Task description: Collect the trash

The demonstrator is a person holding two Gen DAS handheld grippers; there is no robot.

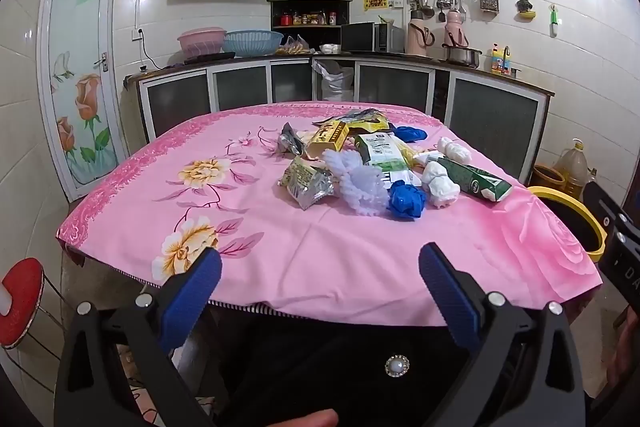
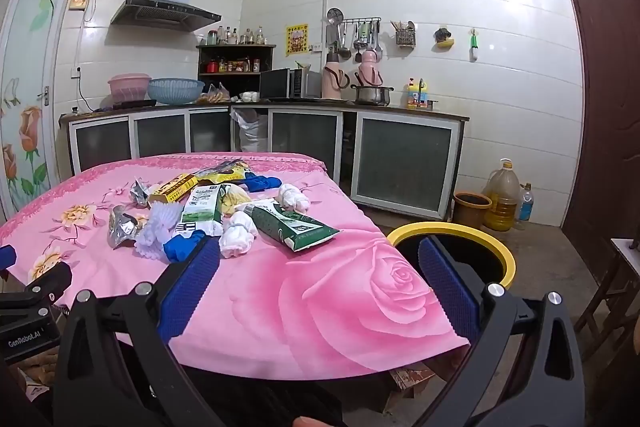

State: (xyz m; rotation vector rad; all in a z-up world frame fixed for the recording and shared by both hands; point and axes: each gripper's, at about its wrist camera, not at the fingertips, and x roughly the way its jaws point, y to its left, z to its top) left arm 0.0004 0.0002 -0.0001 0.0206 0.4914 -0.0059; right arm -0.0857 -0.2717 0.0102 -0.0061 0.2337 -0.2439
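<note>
A pile of trash lies on the pink flowered tablecloth (image 1: 280,243): foil wrappers (image 1: 308,183), a yellow box (image 1: 328,139), a white foam net (image 1: 360,187), a crumpled blue glove (image 1: 406,201), white wads (image 1: 440,187) and a green carton (image 1: 474,181). The pile also shows in the right wrist view, with the green carton (image 2: 296,225) nearest. A black bin with a yellow rim (image 2: 500,251) stands right of the table. My left gripper (image 1: 320,263) is open and empty over the table's near edge. My right gripper (image 2: 318,259) is open and empty, near the table's right corner.
Kitchen counters with glass-front cabinets (image 2: 404,167) run along the back wall. Oil bottles (image 2: 502,199) and a brown pot (image 2: 472,209) stand on the floor at the right. A red stool (image 1: 20,299) is left of the table. A wooden stool (image 2: 616,291) is at the far right.
</note>
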